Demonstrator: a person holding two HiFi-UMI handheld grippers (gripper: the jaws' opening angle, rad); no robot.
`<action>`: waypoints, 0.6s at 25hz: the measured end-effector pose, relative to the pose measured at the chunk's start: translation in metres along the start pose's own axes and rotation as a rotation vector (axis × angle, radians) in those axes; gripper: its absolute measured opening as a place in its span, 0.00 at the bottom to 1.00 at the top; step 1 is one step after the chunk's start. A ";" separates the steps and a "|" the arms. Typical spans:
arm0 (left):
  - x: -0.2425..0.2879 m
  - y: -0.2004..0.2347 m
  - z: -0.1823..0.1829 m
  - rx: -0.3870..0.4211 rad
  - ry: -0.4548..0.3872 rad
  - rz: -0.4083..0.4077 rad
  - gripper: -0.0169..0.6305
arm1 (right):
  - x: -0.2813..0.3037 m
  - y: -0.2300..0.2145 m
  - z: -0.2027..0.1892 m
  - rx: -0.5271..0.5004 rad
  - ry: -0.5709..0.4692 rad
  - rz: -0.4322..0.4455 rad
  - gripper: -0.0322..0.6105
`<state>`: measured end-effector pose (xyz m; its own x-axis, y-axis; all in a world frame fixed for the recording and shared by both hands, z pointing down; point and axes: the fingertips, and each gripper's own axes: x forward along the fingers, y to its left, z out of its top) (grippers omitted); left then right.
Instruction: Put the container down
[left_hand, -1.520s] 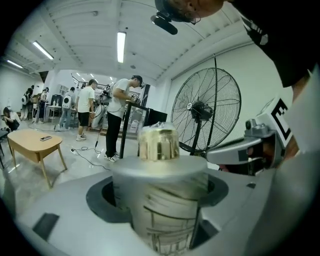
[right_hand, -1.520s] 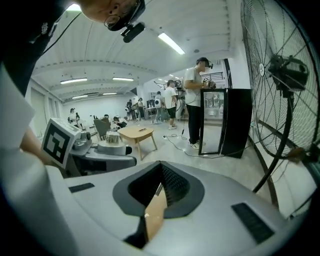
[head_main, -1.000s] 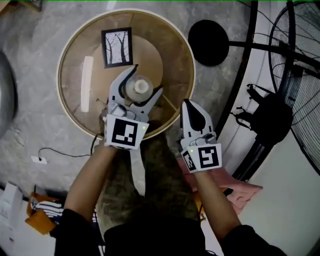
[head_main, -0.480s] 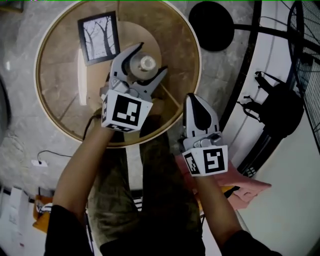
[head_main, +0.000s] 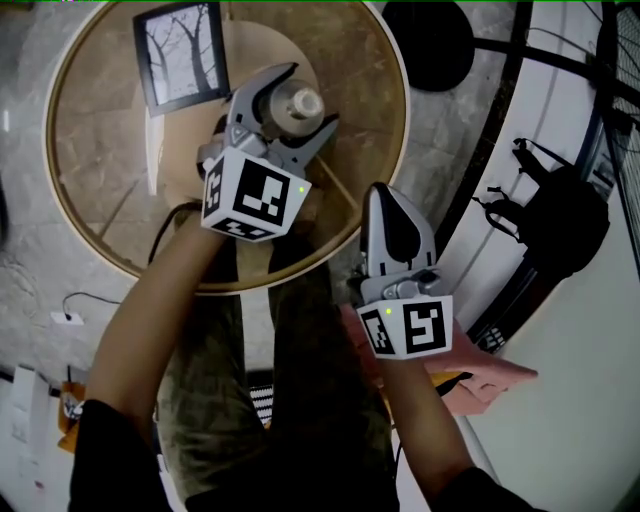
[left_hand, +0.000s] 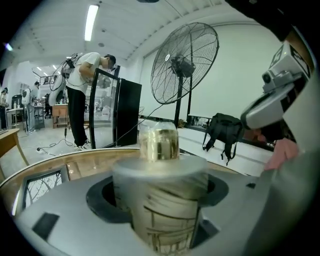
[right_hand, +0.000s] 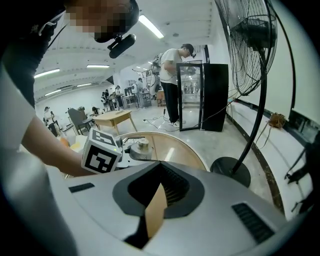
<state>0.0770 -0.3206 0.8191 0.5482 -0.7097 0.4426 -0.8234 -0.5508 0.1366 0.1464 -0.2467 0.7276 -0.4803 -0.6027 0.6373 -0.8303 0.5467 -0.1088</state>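
The container (head_main: 301, 103) is a pale cylindrical jar with a flat lid and a round knob. My left gripper (head_main: 296, 106) is shut on it over the middle of the round glass-topped table (head_main: 392, 150). In the left gripper view the jar (left_hand: 161, 200) fills the space between the jaws, and its yellowish knob (left_hand: 159, 142) stands on top. Whether its base touches the table is hidden. My right gripper (head_main: 384, 196) is shut with nothing in it, at the table's near right edge. In its own view the right gripper (right_hand: 159, 166) points toward the table.
A framed tree picture (head_main: 180, 55) lies on the table, left of the jar. A black fan base (head_main: 430, 40) and its pole stand on the floor to the right, with a black backpack (head_main: 560, 230) beyond. A large fan (left_hand: 185, 62) and a standing person (left_hand: 82, 95) are further off.
My left gripper has carried the jar further in over the table, toward its middle. The right gripper has kept its place at the table's edge.
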 end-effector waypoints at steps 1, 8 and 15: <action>0.001 0.000 -0.001 0.012 0.005 0.004 0.56 | 0.001 -0.001 0.000 0.001 0.000 -0.002 0.08; 0.005 -0.003 -0.010 0.074 0.072 0.026 0.56 | 0.004 -0.005 0.007 0.009 -0.010 -0.017 0.08; 0.008 -0.005 -0.009 0.095 0.070 0.050 0.56 | 0.005 -0.016 0.008 0.014 -0.021 -0.021 0.08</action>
<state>0.0840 -0.3199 0.8297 0.4928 -0.7065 0.5080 -0.8298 -0.5572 0.0301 0.1553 -0.2635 0.7265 -0.4688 -0.6260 0.6232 -0.8438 0.5259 -0.1066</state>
